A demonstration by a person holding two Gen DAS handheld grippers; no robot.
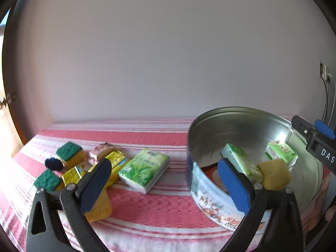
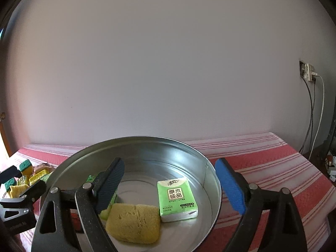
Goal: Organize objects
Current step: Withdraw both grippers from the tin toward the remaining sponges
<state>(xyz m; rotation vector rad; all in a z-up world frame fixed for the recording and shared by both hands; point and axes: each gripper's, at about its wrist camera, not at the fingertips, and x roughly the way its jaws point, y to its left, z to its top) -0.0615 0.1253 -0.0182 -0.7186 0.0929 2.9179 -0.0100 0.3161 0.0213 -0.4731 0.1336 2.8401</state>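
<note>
A round metal tin [image 1: 212, 185] [image 2: 147, 147] stands on the striped cloth at the right. It holds a yellow sponge [image 1: 274, 174] [image 2: 134, 222] and two green tissue packs [image 1: 282, 151] [image 2: 177, 197], one [image 1: 239, 159] partly hidden. My left gripper [image 1: 166, 180] is open and empty above the cloth, left of the tin. My right gripper [image 2: 172, 187] is open and empty over the tin; part of it shows in the left wrist view [image 1: 315, 140]. Another green tissue pack [image 1: 145, 170] lies on the cloth.
At the left lie green-topped sponges [image 1: 70, 153], yellow packets [image 1: 114, 163], a pink wrapped item [image 1: 98, 152], a dark ball [image 1: 53, 163] and a yellow sponge [image 1: 99, 208]. A white wall stands behind. A socket with cables [image 2: 308, 73] is at the right.
</note>
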